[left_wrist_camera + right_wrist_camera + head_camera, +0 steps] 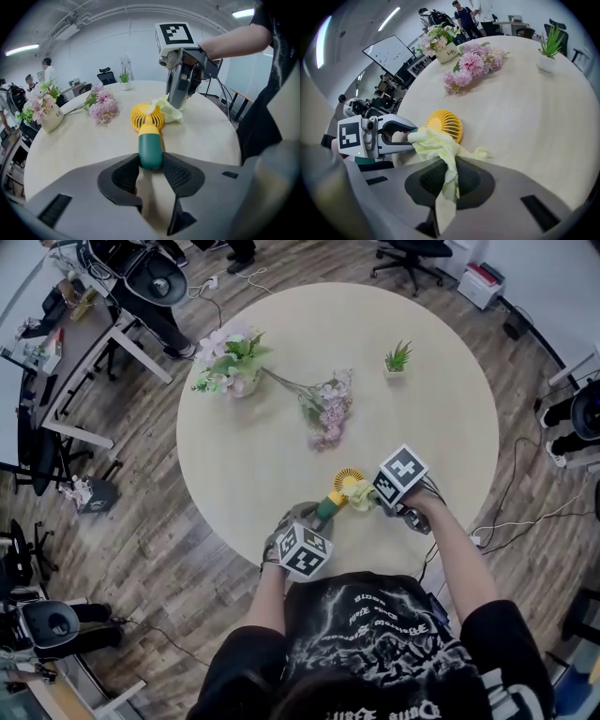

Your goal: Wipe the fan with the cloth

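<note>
Left gripper [322,518]: forearm reached toward one o'clock, tool tipped steeply down, jaws clamped on the green handle of the fan [348,483], which lay near the six o'clock edge of the round table [272,456]. Right gripper [379,503]: forearm reached toward eleven o'clock, jaws pinching the cloth [365,495], which touched the fan's yellow head.

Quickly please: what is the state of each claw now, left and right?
Left claw: closed on the fan, at its green handle.
Right claw: closed on the cloth.
</note>
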